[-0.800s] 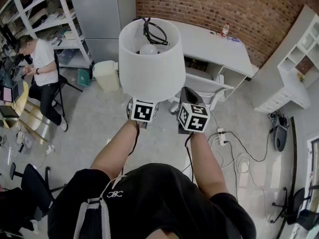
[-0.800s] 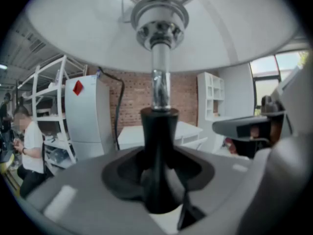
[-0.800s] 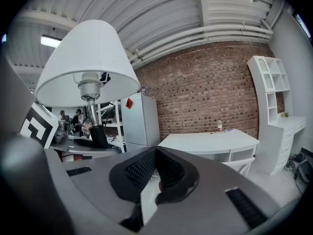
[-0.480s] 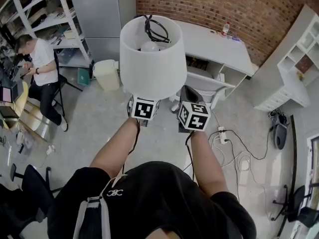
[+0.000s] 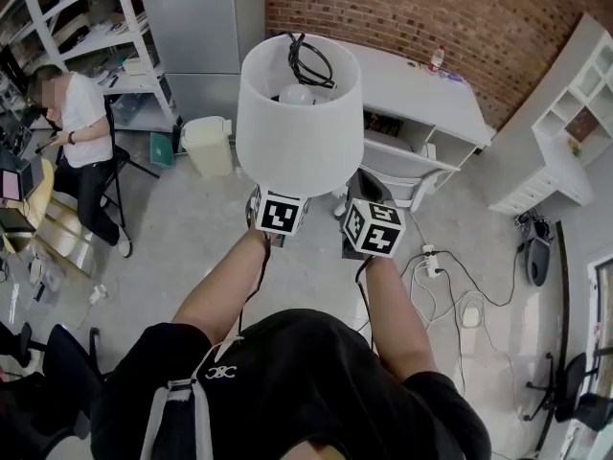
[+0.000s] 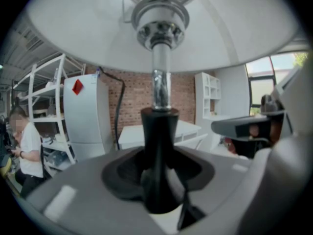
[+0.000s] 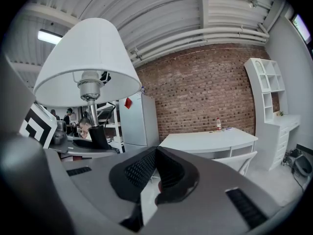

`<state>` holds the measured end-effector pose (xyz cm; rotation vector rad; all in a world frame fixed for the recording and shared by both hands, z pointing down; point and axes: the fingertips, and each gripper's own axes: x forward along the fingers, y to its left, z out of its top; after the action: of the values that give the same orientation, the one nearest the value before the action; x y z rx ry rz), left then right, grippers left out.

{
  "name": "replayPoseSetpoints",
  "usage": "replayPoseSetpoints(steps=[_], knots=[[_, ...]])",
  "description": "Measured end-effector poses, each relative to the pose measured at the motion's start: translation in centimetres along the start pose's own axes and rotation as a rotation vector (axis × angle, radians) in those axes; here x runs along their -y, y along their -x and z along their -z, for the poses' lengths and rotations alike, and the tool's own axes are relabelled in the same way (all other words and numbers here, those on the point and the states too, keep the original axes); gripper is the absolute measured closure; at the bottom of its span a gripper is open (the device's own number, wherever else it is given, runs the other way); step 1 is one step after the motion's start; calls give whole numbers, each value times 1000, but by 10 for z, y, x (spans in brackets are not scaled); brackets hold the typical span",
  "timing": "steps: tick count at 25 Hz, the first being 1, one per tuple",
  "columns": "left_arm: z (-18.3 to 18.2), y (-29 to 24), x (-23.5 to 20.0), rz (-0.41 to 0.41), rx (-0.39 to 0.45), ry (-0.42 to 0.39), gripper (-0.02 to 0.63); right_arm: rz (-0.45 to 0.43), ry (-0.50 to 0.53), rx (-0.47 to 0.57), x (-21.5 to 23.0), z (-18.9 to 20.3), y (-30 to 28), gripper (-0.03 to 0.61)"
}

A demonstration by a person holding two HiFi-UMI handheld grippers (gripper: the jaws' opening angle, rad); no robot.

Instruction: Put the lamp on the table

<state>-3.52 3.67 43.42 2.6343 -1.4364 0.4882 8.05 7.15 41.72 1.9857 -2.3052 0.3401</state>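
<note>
The left gripper [image 6: 159, 173] pinches the black stem [image 6: 157, 141] of the lamp [image 5: 299, 113] between its fingers, holding it upright in the air, short of the white tabletop [image 5: 421, 84]. The right gripper [image 7: 155, 153], just beside the lamp, has its fingers pressed together on nothing.
</note>
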Motion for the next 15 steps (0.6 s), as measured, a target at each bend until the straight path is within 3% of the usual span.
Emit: replayPoseSetpoints(steps=[15], knots=[[21, -13, -62, 4, -32, 25, 443, -8, -1, -32, -42, 11, -48, 580]])
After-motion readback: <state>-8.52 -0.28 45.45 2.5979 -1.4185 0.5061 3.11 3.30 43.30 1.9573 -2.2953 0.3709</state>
